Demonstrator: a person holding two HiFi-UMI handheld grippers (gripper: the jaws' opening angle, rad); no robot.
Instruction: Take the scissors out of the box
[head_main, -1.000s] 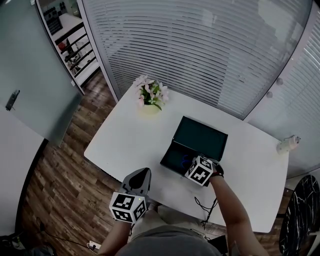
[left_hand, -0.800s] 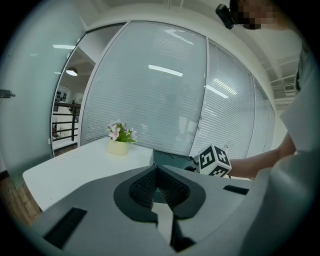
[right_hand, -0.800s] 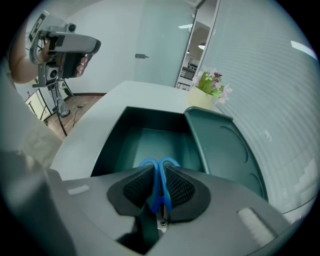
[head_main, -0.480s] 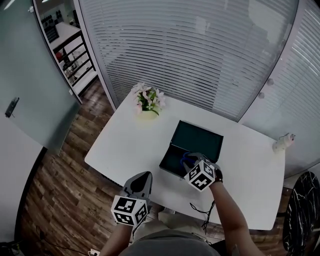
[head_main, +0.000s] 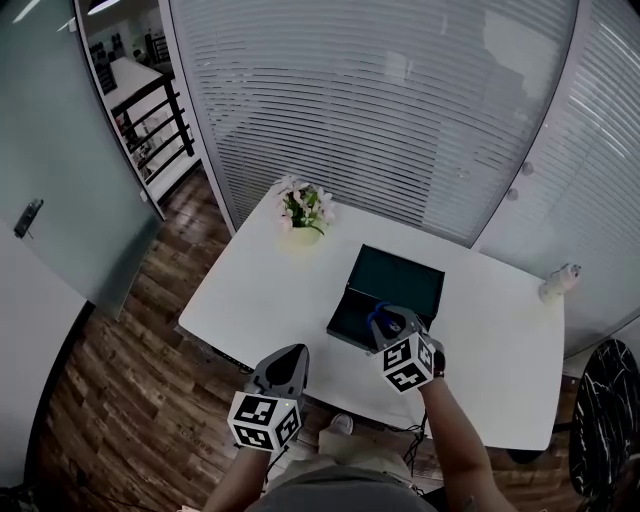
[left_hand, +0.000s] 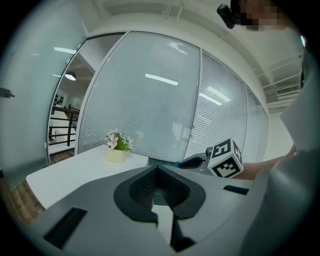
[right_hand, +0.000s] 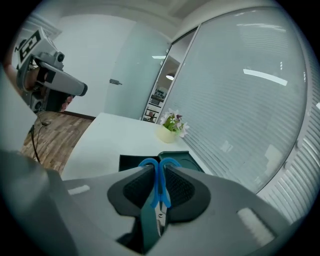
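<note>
The scissors (right_hand: 159, 186) have blue handles (head_main: 381, 316) and hang clamped between the pads of my right gripper (right_hand: 159, 170), handles forward and blades toward the camera. In the head view that gripper (head_main: 386, 320) hovers above the near right corner of the open dark green box (head_main: 350, 318), whose lid (head_main: 397, 278) lies back flat. The box (right_hand: 131, 161) shows below the jaws in the right gripper view. My left gripper (head_main: 289, 354) is shut with nothing in it, out past the table's near edge; its jaws (left_hand: 157, 170) point toward the table.
The white table (head_main: 258, 290) carries a flower pot (head_main: 302, 212) at its far left corner and a small white object (head_main: 558, 282) at the far right. Glass walls with blinds stand behind. A dark round table (head_main: 602, 420) stands at the right, over wooden floor.
My right gripper has risen out of the box with the scissors between its jaws and tilted toward level. The left gripper has shifted slightly.
</note>
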